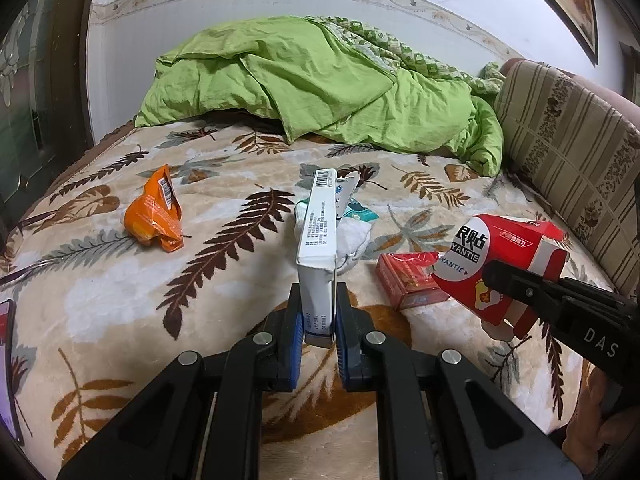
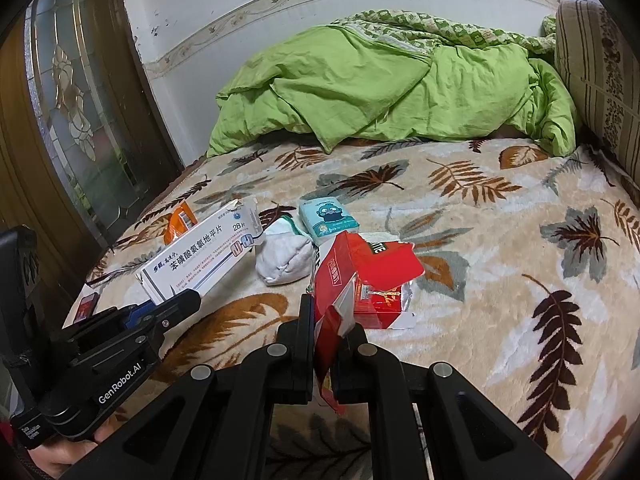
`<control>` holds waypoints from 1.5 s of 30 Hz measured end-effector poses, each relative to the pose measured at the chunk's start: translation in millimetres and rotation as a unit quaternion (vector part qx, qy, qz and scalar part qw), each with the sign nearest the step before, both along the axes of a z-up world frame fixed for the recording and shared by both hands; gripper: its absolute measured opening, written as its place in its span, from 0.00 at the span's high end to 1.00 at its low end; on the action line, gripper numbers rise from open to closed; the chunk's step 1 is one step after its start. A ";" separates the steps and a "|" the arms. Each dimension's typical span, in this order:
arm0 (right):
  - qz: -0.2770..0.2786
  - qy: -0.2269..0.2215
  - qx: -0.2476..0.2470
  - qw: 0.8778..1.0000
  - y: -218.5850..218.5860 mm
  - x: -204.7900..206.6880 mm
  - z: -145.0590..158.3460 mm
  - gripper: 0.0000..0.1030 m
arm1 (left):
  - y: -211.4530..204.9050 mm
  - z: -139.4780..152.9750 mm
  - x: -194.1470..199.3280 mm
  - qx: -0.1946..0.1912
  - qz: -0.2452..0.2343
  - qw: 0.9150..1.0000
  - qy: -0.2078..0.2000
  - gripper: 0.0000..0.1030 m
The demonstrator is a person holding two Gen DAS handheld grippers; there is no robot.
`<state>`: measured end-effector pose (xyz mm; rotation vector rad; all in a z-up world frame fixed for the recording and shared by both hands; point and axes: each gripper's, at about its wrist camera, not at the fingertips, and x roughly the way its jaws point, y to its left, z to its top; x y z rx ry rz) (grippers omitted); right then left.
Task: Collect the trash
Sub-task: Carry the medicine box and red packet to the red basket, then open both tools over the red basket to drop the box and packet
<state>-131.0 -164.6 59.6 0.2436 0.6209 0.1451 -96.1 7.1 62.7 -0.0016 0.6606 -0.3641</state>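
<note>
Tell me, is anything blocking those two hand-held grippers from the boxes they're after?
No. Each already has its box: the left hand-held gripper is shut on the white medicine box, and the right hand-held gripper is shut on the torn red box. Where the trash goes is not in view, so that path cannot be judged.

Both views are evenly and fairly brightly lit by soft indoor light with a slightly cool cast; no lamp or window shows, so its source cannot be told. Shadows are faint: a dark band lies under the front fold of the green quilt (image 1: pixel 320 80), and soft smudges sit just beside the small things in front of it. Glare is slight, only on the metal pins nearest the lens. Focus is sharp in front of the quilt. Fisheye bending curves the wall behind the quilt, and all 4 corners fall to black.
</note>
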 end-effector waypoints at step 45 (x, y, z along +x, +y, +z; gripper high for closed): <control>-0.317 0.087 0.103 0.939 -247.9 -352.6 -4.8 0.60 | -274.3 27.2 -235.0 -0.001 -0.456 0.884 0.099 0.60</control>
